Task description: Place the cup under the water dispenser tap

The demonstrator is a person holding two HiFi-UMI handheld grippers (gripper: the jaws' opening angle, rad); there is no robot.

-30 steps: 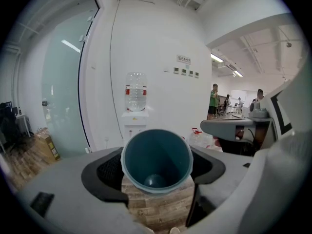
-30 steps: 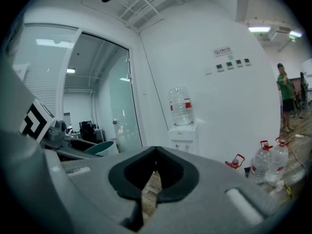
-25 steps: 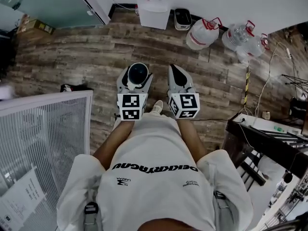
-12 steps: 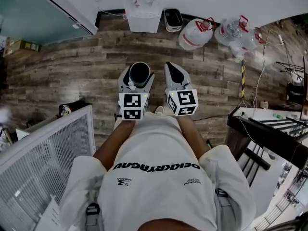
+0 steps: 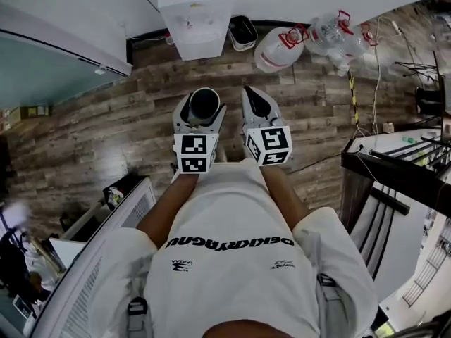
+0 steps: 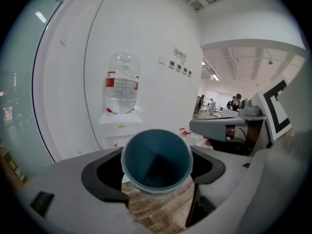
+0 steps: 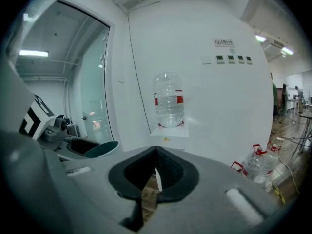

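Observation:
A teal cup (image 5: pixel 204 106) stands upright between the jaws of my left gripper (image 5: pixel 201 110), which is shut on it. In the left gripper view its open mouth (image 6: pixel 156 160) fills the space between the pads. The white water dispenser (image 5: pixel 196 16) stands against the wall straight ahead, some floor away, with a clear bottle (image 6: pixel 121 84) on top; its taps are too small to make out. My right gripper (image 5: pixel 252 98) hangs beside the left, jaws shut on nothing (image 7: pixel 155 172). From the right gripper view I see the dispenser (image 7: pixel 169 135) and the cup (image 7: pixel 100 149) at the left.
Large water jugs (image 5: pixel 278 48) (image 5: pixel 338 30) and a black bin (image 5: pixel 243 32) sit on the wooden floor right of the dispenser. A glass partition (image 5: pixel 42 69) runs along the left. A dark desk (image 5: pixel 394 174) with cables stands at the right, a white rack (image 5: pixel 106 259) at lower left.
Both grippers have travelled forward toward the dispenser, which now sits nearer and larger at the top of the head view. The cup stays held in the left gripper.

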